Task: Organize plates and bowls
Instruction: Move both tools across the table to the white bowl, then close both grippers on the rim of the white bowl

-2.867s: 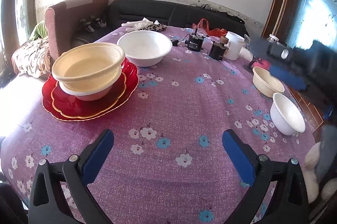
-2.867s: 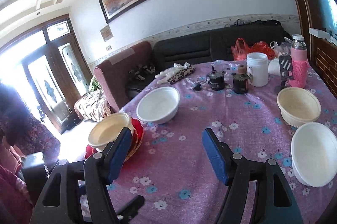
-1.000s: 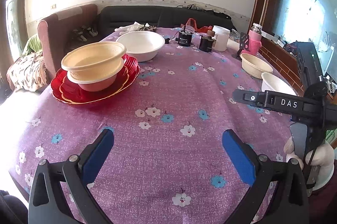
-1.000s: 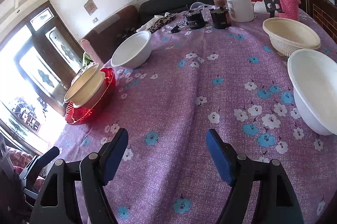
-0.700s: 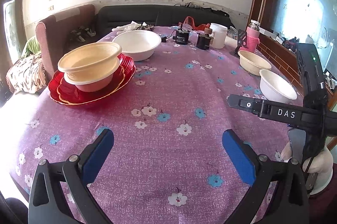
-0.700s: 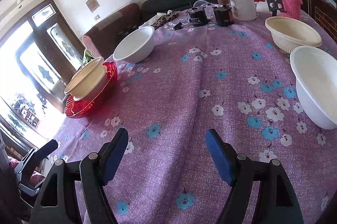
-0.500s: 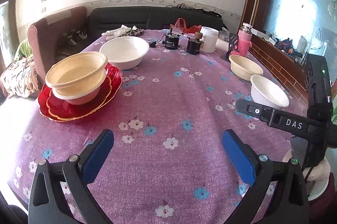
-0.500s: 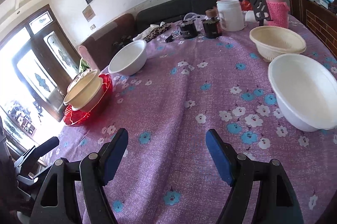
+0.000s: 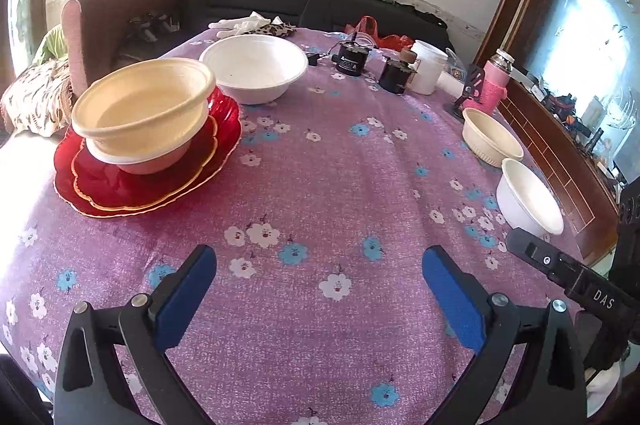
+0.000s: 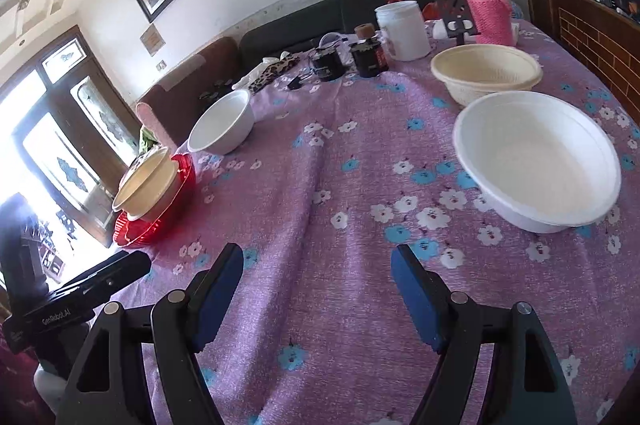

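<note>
On the purple flowered tablecloth, two nested bowls, cream (image 9: 140, 105) over white, sit on stacked red plates (image 9: 120, 185) at the left. Behind them stands a large white bowl (image 9: 254, 67). At the right edge are a cream bowl (image 9: 492, 141) and a white bowl (image 9: 528, 203). My left gripper (image 9: 316, 279) hovers open over bare cloth near the front edge. My right gripper (image 10: 318, 277) is open too, empty, with the white bowl (image 10: 536, 157) just ahead to its right and the cream bowl (image 10: 486, 73) beyond. The red plates (image 10: 154, 213) with bowls lie far left.
At the table's far side stand black jars (image 9: 350, 59), a white tub (image 9: 428, 71), a pink-sleeved flask (image 9: 494, 87) and a leopard cloth (image 9: 272, 31). A dark sofa and a red armchair (image 9: 116, 17) sit behind. The right gripper's body (image 9: 568, 273) shows at lower right.
Both grippers have drifted across the table's front edge with their views swinging; in the right wrist view the white bowl has moved further into frame and leftward. Both stay open and empty.
</note>
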A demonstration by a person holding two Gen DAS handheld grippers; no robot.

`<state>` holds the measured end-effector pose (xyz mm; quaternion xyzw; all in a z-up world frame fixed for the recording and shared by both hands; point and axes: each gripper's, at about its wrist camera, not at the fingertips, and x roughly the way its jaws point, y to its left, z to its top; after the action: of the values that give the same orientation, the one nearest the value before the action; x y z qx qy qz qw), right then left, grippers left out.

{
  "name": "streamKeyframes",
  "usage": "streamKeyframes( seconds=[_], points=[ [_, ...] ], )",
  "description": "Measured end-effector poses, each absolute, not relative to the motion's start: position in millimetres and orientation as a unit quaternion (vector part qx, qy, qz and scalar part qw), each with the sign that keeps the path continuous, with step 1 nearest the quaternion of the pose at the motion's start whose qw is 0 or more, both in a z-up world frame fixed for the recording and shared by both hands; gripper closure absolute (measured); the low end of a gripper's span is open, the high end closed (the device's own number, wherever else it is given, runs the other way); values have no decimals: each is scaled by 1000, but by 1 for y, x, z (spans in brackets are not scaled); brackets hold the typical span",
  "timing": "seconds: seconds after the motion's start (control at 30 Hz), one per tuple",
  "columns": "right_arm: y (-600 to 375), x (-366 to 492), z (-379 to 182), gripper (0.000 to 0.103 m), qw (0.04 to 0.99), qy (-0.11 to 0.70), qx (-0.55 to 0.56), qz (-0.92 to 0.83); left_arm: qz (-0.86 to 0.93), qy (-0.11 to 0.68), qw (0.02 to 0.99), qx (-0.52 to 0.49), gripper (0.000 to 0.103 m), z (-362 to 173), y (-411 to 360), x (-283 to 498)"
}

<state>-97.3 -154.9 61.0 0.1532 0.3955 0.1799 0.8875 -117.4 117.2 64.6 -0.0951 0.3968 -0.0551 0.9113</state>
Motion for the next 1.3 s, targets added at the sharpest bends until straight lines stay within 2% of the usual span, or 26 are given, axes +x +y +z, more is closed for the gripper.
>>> streamKeyframes(
  seconds=[0.13,0.33,0.57,0.7,0.73,0.77,0.83,0.97,1.0,1.03,1.1,1.17,1.3],
  points=[
    [-165,-104,82,23,912,356,142,145,-68,403,909,-83,0,71,111,-105],
    [-271,-118,107,23,930,313,195,-1,-148,426,888,-91,0,84,59,-65],
    [-342,-88,62,23,890,367,261,-71,-218,452,863,-63,1,85,-40,-9],
    [-354,-71,37,28,870,383,304,-58,-232,488,838,-80,1,67,-81,24],
    [-353,-67,33,32,869,388,303,-61,-231,499,831,-82,1,61,-89,31],
    [-352,-63,29,40,866,393,303,-59,-230,509,825,-82,4,54,-95,37],
    [-348,-58,24,52,862,402,305,-50,-230,527,814,-81,18,42,-107,45],
    [-343,-54,17,74,861,407,302,-42,-226,560,793,-81,61,18,-122,53],
    [-341,-54,16,76,861,408,300,-39,-225,565,790,-81,69,13,-124,54],
    [-339,-53,16,81,863,408,294,-39,-228,567,787,-83,72,10,-126,53],
    [-334,-54,17,82,870,405,278,-37,-238,569,783,-82,86,6,-130,50],
    [-328,-55,21,87,876,403,262,-31,-242,568,784,-69,89,5,-132,45],
    [-315,-59,30,88,883,400,242,-26,-240,551,796,-70,89,14,-117,33]
  ],
)
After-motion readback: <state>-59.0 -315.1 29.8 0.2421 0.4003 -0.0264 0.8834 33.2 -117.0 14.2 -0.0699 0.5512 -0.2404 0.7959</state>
